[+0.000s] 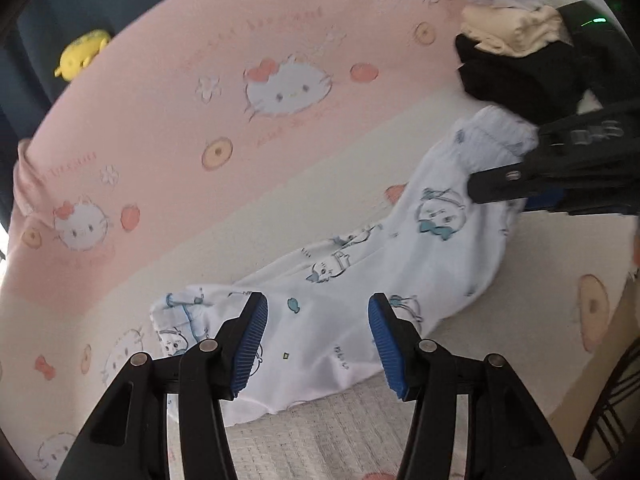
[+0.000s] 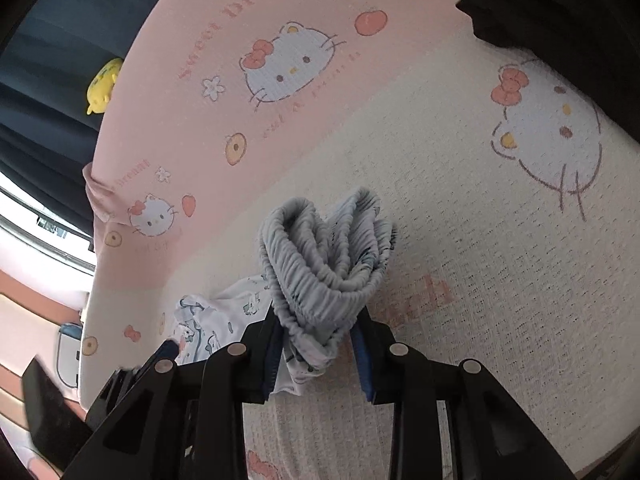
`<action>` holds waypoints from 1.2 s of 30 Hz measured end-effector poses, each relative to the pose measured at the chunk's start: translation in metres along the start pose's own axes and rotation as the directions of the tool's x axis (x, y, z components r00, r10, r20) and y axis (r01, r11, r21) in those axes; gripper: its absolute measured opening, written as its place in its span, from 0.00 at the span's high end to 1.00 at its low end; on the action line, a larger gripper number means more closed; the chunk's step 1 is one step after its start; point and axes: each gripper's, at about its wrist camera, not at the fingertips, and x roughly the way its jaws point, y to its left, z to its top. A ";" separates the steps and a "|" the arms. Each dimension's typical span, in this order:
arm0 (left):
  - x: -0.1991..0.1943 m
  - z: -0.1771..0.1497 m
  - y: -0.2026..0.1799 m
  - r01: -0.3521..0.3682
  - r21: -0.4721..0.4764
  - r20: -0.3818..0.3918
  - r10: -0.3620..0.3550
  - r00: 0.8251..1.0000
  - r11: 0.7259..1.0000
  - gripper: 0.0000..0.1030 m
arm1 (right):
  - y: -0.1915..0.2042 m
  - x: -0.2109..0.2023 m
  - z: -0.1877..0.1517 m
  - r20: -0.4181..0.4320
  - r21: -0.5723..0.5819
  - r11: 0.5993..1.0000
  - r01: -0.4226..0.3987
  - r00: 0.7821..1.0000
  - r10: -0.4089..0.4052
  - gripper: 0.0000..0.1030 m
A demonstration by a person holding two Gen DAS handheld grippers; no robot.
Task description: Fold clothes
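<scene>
Your right gripper (image 2: 318, 354) pinches the gathered waistband of the white printed pants (image 1: 360, 280); your left gripper (image 1: 318, 340) is spread, nothing between pads. Pants lie on the pink sheet (image 1: 160, 100); clothes pile (image 1: 516, 60) at 1 o'clock is cut off & blurry

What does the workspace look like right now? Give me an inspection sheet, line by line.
Surface: bed sheet, pink and cream with cat prints.
Job's things: white printed pants stretched across the sheet, gathered waistband lifted.
Clutter: pile of folded clothes, black under cream, at the far right.
Grippers: left gripper open above the pant leg, jaws apart; right gripper shut on the waistband.
Cables: nothing seen.
Surroundings: yellow plush toy against a dark curtain.
</scene>
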 end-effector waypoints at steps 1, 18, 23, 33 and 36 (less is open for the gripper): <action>0.002 -0.001 0.002 0.021 -0.019 0.001 -0.021 1.000 1.000 0.52 | 0.003 -0.001 0.000 0.002 -0.011 1.000 0.005 1.000 -0.005 0.71; 0.050 -0.022 0.019 0.251 -0.380 -0.056 -0.293 0.955 0.890 0.80 | 0.034 0.002 -0.004 0.018 -0.197 0.970 0.144 0.990 -0.143 0.81; 0.046 -0.019 0.012 0.225 -0.355 -0.081 -0.270 0.959 0.907 0.80 | 0.050 0.000 -0.006 0.033 -0.262 0.953 0.149 0.989 -0.146 0.81; 0.043 -0.031 0.060 0.372 -0.604 -0.026 -0.484 0.875 0.705 0.79 | 0.069 0.010 -0.010 -0.008 -0.291 0.947 0.139 0.989 -0.148 0.81; 0.032 -0.025 0.063 0.342 -0.545 -0.048 -0.436 0.899 0.765 0.79 | 0.049 0.012 -0.005 -0.049 -0.162 0.981 0.110 0.992 -0.119 0.81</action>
